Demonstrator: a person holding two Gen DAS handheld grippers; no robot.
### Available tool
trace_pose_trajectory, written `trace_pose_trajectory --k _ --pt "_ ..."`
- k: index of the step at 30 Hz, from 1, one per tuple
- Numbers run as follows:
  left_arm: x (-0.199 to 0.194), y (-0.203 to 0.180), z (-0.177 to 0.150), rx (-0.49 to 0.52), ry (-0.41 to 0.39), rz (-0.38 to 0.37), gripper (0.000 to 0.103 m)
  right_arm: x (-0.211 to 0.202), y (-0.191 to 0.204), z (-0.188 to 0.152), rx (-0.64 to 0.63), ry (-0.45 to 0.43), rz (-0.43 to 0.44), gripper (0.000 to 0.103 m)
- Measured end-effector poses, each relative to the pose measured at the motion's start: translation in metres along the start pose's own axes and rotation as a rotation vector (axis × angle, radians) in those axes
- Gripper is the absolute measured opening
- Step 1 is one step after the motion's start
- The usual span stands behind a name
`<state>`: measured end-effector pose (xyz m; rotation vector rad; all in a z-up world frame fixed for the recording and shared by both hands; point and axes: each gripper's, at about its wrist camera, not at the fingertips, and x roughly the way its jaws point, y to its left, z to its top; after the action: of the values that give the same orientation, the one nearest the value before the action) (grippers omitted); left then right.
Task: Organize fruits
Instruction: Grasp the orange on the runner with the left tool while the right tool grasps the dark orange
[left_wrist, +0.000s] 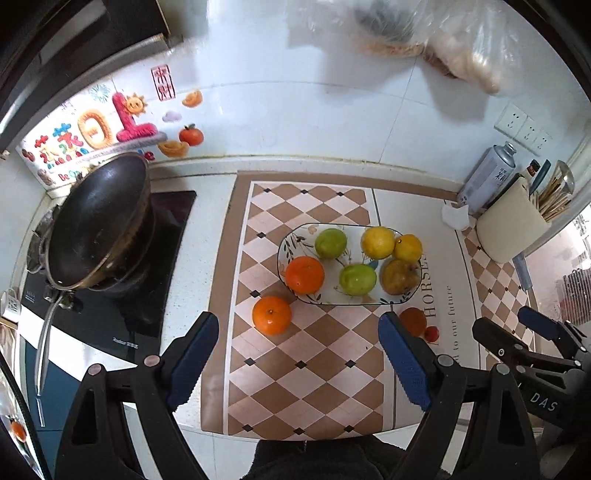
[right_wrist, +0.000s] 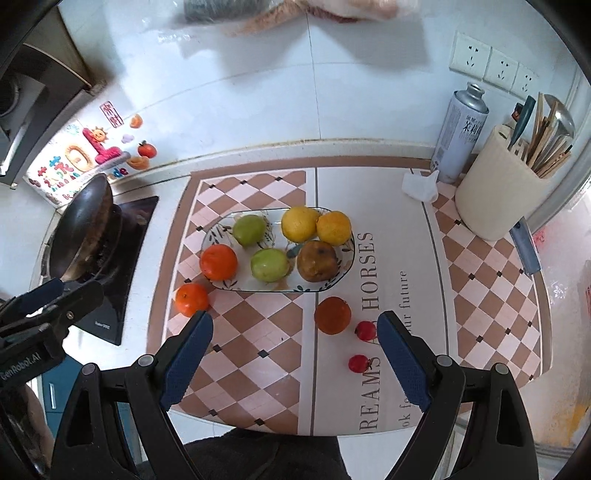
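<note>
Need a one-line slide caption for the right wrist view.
Open right gripper hovers over the mat; six fruits on the plate, two oranges and two small red fruits still off it.

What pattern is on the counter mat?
Brown and pink diamond-checkered counter mat, clearest in the right wrist view.

Ahead of my wide-open right gripper (right_wrist: 295, 332) the mat (right_wrist: 258, 332) is bare up to the plate (right_wrist: 221, 236); a darker orange (right_wrist: 332, 315) and two small red fruits (right_wrist: 365, 329) sit just inside its right finger; the wok (right_wrist: 83, 232) blocks far left
</note>
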<state>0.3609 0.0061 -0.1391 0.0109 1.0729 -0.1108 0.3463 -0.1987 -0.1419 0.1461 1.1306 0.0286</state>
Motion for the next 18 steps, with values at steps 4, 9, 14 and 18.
trace_pose_trajectory --k 4,9,14,18 --pt "-0.013 0.000 -0.003 0.001 -0.019 0.000 0.088 -0.016 0.003 -0.002 -0.005 -0.026 0.002 0.093" --pt "-0.021 0.000 -0.005 -0.006 -0.044 0.004 0.088 -0.025 0.004 -0.003 -0.004 -0.039 0.010 0.093" --pt "-0.020 -0.003 -0.007 -0.001 -0.036 -0.001 0.088 -0.026 0.002 -0.002 0.002 -0.038 0.020 0.093" --pt "-0.016 -0.004 -0.005 -0.006 -0.026 -0.008 0.088 -0.022 -0.001 0.000 0.021 -0.034 0.033 0.093"
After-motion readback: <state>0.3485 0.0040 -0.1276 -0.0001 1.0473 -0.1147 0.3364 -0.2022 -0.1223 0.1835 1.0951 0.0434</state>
